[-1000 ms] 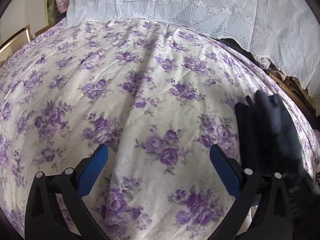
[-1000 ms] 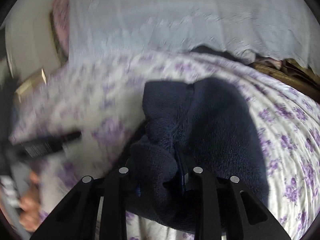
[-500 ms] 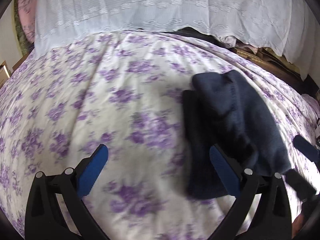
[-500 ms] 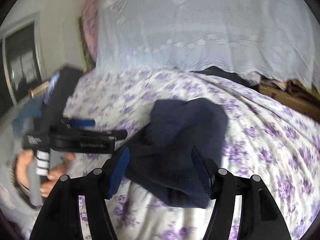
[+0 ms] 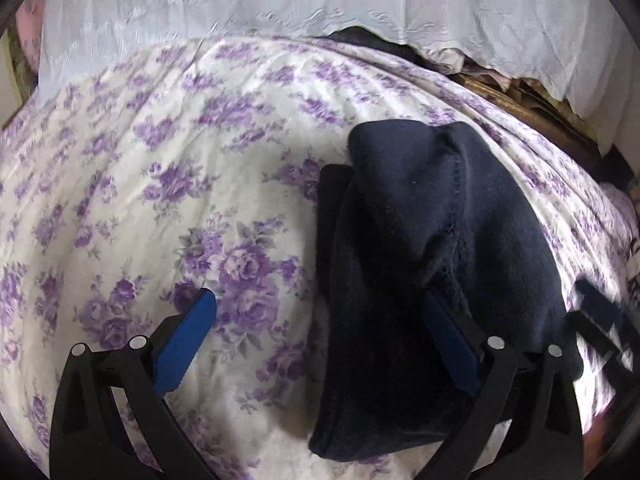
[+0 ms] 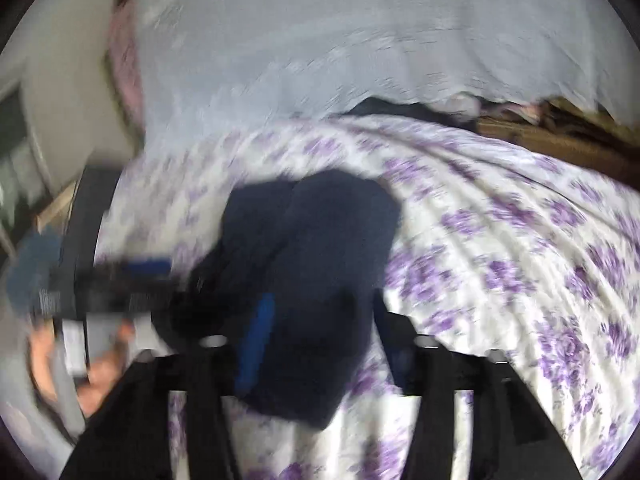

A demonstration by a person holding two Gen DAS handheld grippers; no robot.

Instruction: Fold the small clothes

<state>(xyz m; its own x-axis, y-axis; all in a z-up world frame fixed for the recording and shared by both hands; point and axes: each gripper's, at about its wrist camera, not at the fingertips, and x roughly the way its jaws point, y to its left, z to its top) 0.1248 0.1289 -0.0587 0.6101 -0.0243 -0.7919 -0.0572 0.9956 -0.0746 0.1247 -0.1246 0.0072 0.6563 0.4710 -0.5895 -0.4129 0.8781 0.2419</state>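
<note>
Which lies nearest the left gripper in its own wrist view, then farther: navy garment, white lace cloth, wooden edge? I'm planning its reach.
1. Navy garment, right beside its right finger.
2. Wooden edge, upper right, past the garment.
3. White lace cloth, across the top.

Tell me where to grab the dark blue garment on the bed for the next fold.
Probably the navy garment at its near bottom edge, approached from the viewer's side with the open left gripper; that edge lies loose and thick on the floral sheet, easy to pinch.

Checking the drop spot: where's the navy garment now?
The navy garment lies folded on the floral bedspread, right of centre in the left wrist view, below the white lace cloth; the open left gripper's right finger overlaps it.
</note>
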